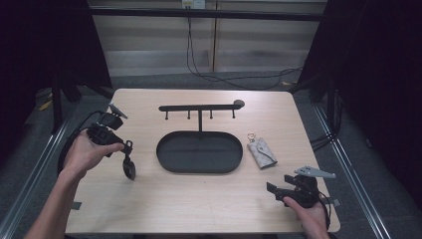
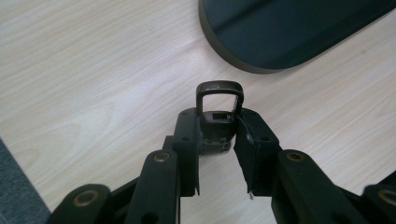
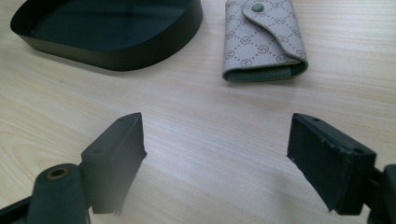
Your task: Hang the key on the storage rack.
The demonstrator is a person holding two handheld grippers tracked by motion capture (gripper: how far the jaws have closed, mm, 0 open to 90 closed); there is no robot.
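Right gripper [image 1: 272,190]: nearest the person, low over the front right of the tabletop [image 1: 164,199]; its 2 jaws stand wide apart with nothing between them, bare wood showing in the gap in the right gripper view.
Left gripper [image 1: 128,149]: at the left side of the tabletop, held in the person's left hand [image 1: 89,152]; its jaws are closed on a small dark key fob [image 2: 217,122].
Key fob: gripped between the 2 pads in the left gripper view, its metal loop poking out past the jaw tips; in the high view it hangs below the jaws, just above the wood.
Key pouch [image 3: 261,39]: grey patterned, snap flap closed, lying flat on the tabletop ahead of the right gripper, just to the right of the tray.
Tray [image 1: 171,164]: black oval dish at the centre of the tabletop.
Hook rack [image 1: 199,107]: black bar on a post rising from the tray's far edge, 4 small hooks hanging under it, all bare.
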